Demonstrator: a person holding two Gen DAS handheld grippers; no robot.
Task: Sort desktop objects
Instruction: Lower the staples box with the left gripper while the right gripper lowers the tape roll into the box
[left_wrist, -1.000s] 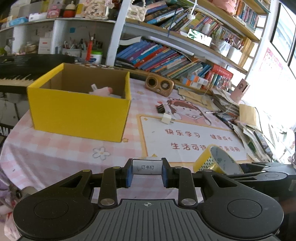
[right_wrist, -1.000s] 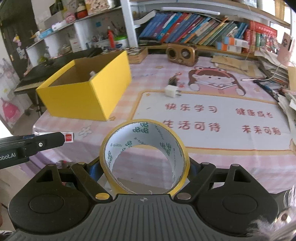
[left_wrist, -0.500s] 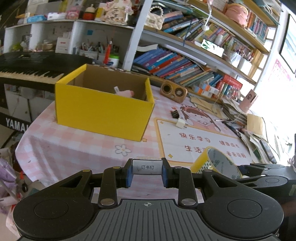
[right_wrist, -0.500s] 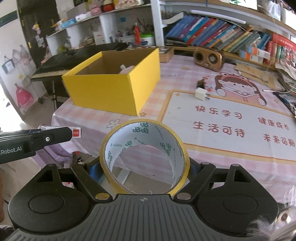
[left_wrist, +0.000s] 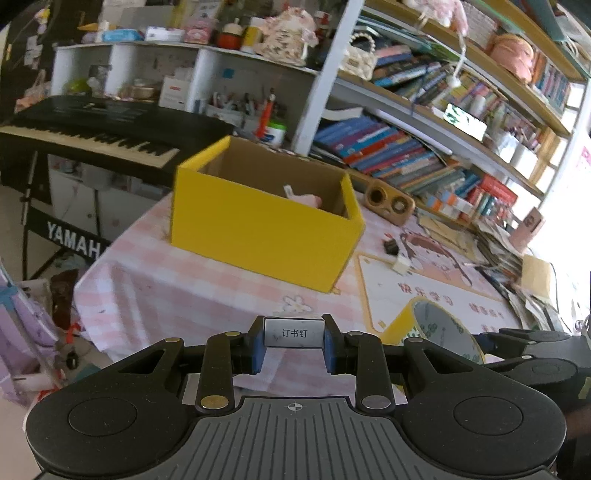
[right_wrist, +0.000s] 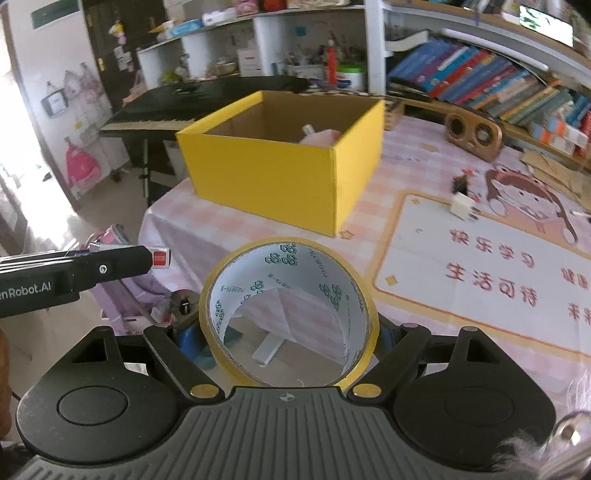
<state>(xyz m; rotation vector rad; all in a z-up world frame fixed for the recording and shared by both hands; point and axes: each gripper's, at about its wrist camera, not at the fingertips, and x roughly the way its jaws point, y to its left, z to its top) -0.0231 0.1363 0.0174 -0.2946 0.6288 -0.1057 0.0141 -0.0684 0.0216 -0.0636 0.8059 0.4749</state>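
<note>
My left gripper is shut on a small grey staple box, held off the near-left edge of the table; its red end shows in the right wrist view. My right gripper is shut on a yellow tape roll, which also shows in the left wrist view. An open yellow cardboard box stands on the pink checked tablecloth ahead, with a pink object inside. A white plug and a black binder clip lie on the printed mat.
A wooden speaker stands behind the box. Bookshelves line the back. A Yamaha keyboard stands left of the table. Papers pile at the right. Clutter lies on the floor below the table edge.
Both grippers have pulled back and to the left from the table while keeping their loads. The yellow box now sits further ahead and to the right.
</note>
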